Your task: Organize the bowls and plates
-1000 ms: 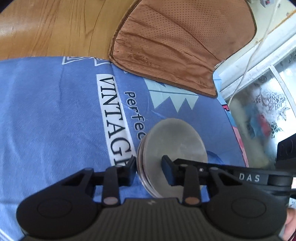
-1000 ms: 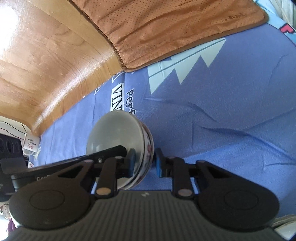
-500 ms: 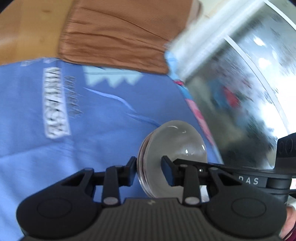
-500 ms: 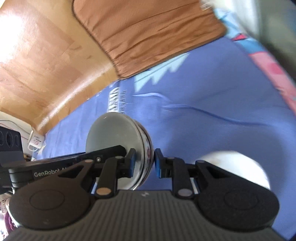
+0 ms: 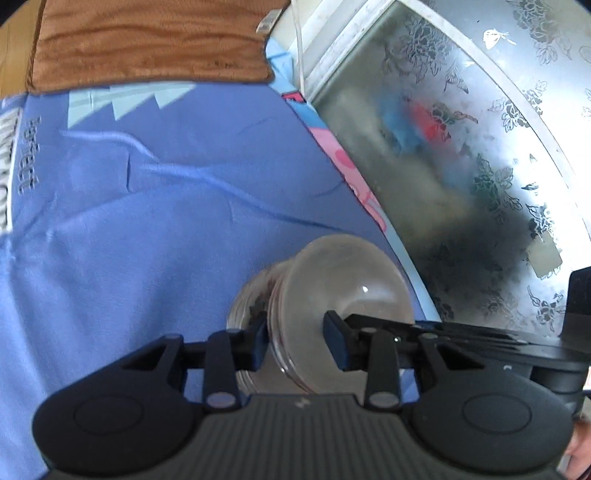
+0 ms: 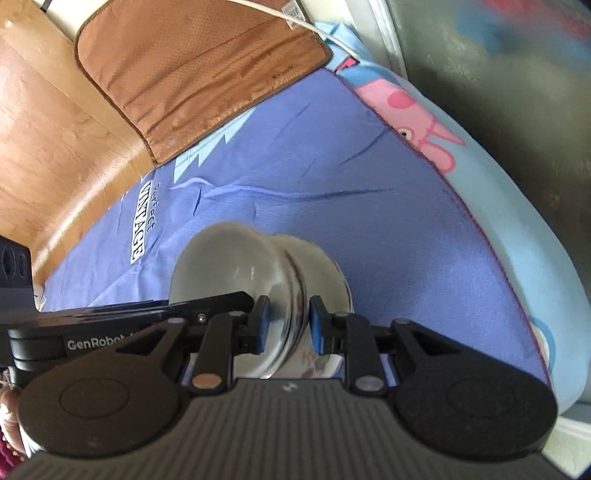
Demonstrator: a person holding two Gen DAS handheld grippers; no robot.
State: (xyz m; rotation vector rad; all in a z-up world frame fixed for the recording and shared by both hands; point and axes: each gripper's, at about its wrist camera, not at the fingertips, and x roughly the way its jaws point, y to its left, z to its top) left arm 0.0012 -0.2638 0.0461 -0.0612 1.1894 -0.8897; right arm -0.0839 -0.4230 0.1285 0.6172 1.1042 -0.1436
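— Both cameras have swung toward the window side since a second ago: the "VINTAGE" print (image 5: 6,166) has slid to the left edge of the left wrist view, and the frosted floral pane (image 5: 480,155) now fills its right half.

— And the grippers themselves?

— Same hold as before. The left gripper (image 5: 297,338) has its two fingers pinching the rim of the stacked bowls (image 5: 343,291), one pad inside the bowl, one on the outer wall. The right gripper (image 6: 286,325) pinches the same stack's rim (image 6: 295,291) from the opposite side; its body reaches into the left view as a black bar at lower right.

— Where is the stack?

— Held on edge between the two grippers, the hollow facing sideways, above the blue cloth (image 6: 332,166). I cannot tell whether it touches the cloth. A second bowl's pale flank shows just behind the first, with a reddish pattern near its rim.

— Farther out?

— Creases run across the cloth. Past it lies the brown mat (image 6: 192,66), on the wooden tabletop (image 6: 44,129). A pink cartoon print (image 6: 417,114) borders the cloth toward the window, and a white cable (image 6: 314,27) crosses the mat's far corner.
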